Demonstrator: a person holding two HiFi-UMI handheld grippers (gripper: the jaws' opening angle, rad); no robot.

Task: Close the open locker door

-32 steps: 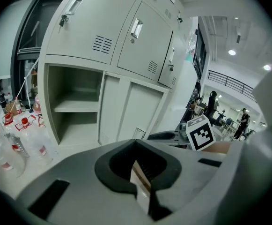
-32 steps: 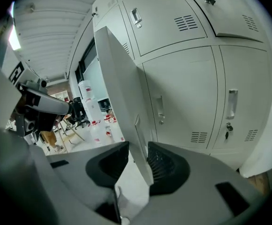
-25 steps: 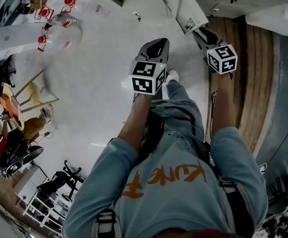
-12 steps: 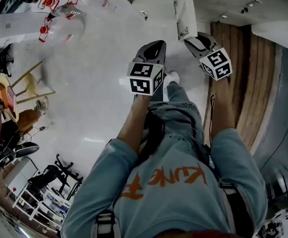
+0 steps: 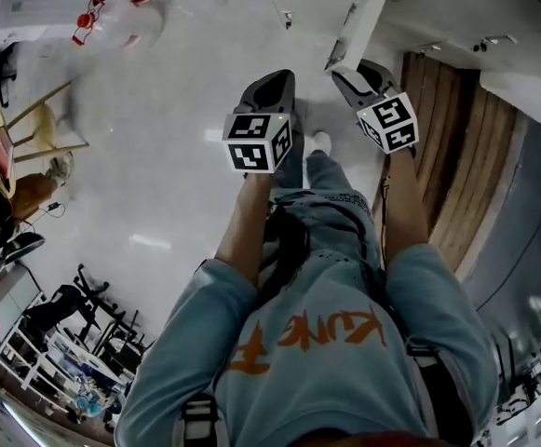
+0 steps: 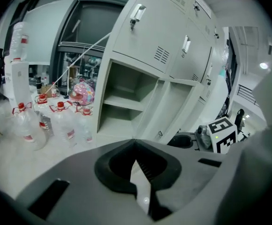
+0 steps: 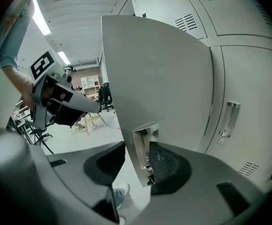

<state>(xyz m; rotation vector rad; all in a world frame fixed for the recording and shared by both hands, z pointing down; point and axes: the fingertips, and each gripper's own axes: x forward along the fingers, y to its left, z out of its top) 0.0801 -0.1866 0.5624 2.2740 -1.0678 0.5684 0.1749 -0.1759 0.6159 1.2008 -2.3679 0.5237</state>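
Note:
The open grey locker door [image 7: 159, 78] swings out from a bank of lockers; in the head view its white edge [image 5: 361, 21] runs up from my right gripper [image 5: 347, 71]. My right gripper [image 7: 138, 165] straddles the door's lower edge by the metal handle recess [image 7: 143, 144]. Its jaws are closing, the handle sits against the right pad [image 7: 166, 165], and a gap remains on the left. The open compartment [image 6: 126, 102] has one shelf. My left gripper [image 6: 140, 184] is shut and empty, hanging left of the door [image 6: 173, 109].
Shut lockers [image 7: 248, 78] stand right of the door. Several water bottles [image 6: 37, 125] crowd the floor left of the lockers. A wooden chair [image 5: 37, 128] and carts [image 5: 56, 343] lie at the left, and a wooden wall panel [image 5: 447, 156] at the right.
Both grippers have moved forward toward the lockers. The right gripper has come up to the door's lower corner and now has its edge between its jaws.

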